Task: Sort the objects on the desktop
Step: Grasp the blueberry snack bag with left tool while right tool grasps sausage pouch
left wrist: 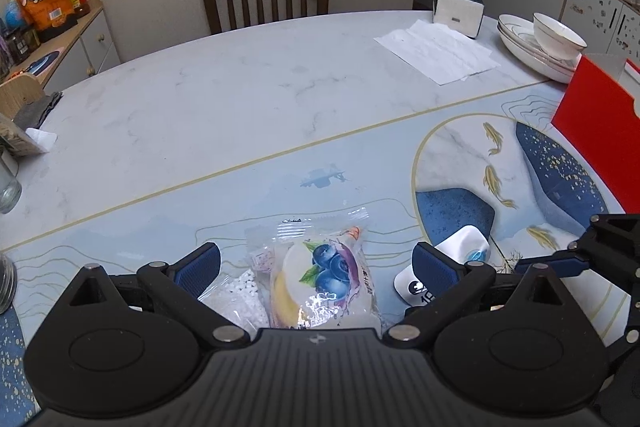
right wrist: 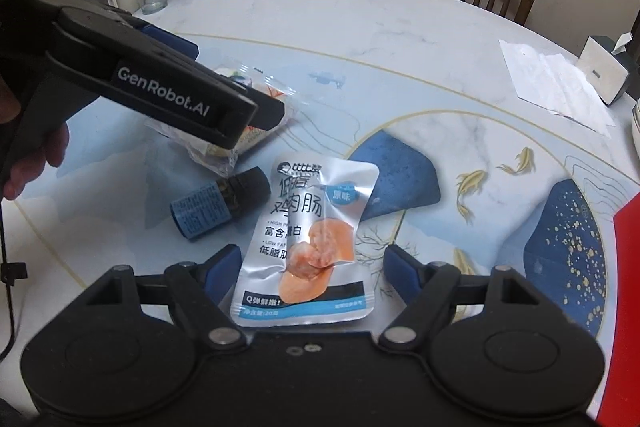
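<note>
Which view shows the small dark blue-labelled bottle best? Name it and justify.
The right wrist view: the small dark blue-labelled bottle lies on its side in full sight beside the silver sausage pouch. In the left wrist view I cannot find it.

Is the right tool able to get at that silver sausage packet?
Probably yes: the right tool is open, and the sausage packet lies flat between its fingers with nothing on top.

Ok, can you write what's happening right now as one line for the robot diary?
left gripper: open over blueberry snack packet | right gripper: open over sausage pouch | small blue bottle: lying on table
</note>
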`<move>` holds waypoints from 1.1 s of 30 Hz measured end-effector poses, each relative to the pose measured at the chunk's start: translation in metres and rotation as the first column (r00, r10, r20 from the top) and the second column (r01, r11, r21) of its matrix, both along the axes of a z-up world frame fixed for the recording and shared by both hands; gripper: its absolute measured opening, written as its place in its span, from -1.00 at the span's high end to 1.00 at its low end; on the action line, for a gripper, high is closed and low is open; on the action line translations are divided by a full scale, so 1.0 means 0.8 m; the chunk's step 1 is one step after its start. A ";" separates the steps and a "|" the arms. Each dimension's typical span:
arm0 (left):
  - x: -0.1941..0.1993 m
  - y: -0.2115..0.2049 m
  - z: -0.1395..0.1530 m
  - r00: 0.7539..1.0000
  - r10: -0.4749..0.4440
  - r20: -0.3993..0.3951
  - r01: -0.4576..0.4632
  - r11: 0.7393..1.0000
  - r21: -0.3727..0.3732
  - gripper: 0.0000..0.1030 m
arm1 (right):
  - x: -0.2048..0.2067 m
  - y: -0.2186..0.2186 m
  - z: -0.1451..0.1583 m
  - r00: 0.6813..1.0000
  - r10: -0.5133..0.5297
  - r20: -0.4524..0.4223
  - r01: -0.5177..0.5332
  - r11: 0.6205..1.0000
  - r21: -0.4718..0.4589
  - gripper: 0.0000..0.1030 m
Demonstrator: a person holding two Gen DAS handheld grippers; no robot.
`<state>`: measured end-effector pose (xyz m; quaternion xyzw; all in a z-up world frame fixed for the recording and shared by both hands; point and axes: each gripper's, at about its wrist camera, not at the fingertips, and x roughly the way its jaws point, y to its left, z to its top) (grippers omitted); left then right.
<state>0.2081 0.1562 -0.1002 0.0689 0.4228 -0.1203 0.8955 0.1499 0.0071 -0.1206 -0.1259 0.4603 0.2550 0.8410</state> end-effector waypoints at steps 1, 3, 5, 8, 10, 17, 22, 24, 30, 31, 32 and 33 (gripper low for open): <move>0.001 0.000 -0.001 1.000 0.000 -0.002 0.000 1.000 0.003 -0.99 | 0.001 0.001 -0.002 1.000 0.002 0.000 -0.002 1.000 -0.003 -0.51; 0.002 0.000 -0.004 1.000 0.003 -0.004 -0.003 1.000 0.004 -0.99 | 0.004 0.002 -0.003 1.000 0.005 0.012 -0.005 1.000 0.002 -0.51; 0.003 0.000 -0.006 1.000 0.008 -0.001 -0.008 1.000 0.011 -0.99 | 0.009 0.002 -0.004 1.000 0.003 0.016 -0.003 1.000 0.006 -0.52; 0.006 0.001 -0.007 1.000 0.007 -0.001 -0.007 1.000 0.001 -0.98 | 0.015 0.002 -0.005 1.000 0.002 0.023 -0.002 1.000 0.011 -0.52; 0.006 0.001 -0.007 1.000 0.001 0.002 -0.001 1.000 -0.005 -0.97 | 0.018 0.001 -0.005 1.000 0.004 0.027 -0.004 1.000 0.016 -0.52; 0.004 -0.006 -0.012 1.000 -0.021 -0.006 0.021 1.000 0.008 -0.64 | 0.023 -0.002 -0.005 0.999 0.003 0.036 -0.004 1.000 0.017 -0.47; 0.003 -0.009 -0.015 0.999 -0.026 -0.022 0.027 0.999 0.025 -0.29 | 0.023 -0.007 -0.004 0.999 -0.003 0.041 0.002 1.000 0.023 -0.33; 0.002 -0.011 -0.018 0.999 -0.032 -0.030 0.033 0.999 0.034 -0.22 | 0.022 -0.011 -0.003 0.999 -0.007 0.043 0.006 1.000 0.024 -0.27; -0.003 -0.020 -0.020 0.998 -0.049 -0.033 0.051 0.997 0.058 -0.04 | 0.017 -0.025 -0.002 0.998 -0.038 0.043 0.037 0.999 0.017 -0.26; -0.003 -0.019 -0.020 0.998 -0.047 -0.034 0.049 0.997 0.054 -0.02 | 0.016 -0.027 -0.002 0.998 -0.043 0.044 0.042 0.999 0.014 -0.26; -0.003 -0.018 -0.019 0.998 -0.045 -0.037 0.047 0.998 0.051 -0.01 | 0.015 -0.030 -0.001 0.998 -0.048 0.046 0.047 0.999 0.013 -0.25; -0.004 -0.017 -0.019 0.998 -0.044 -0.039 0.046 0.998 0.048 -0.01 | 0.014 -0.033 -0.001 0.998 -0.052 0.048 0.051 0.999 0.013 -0.24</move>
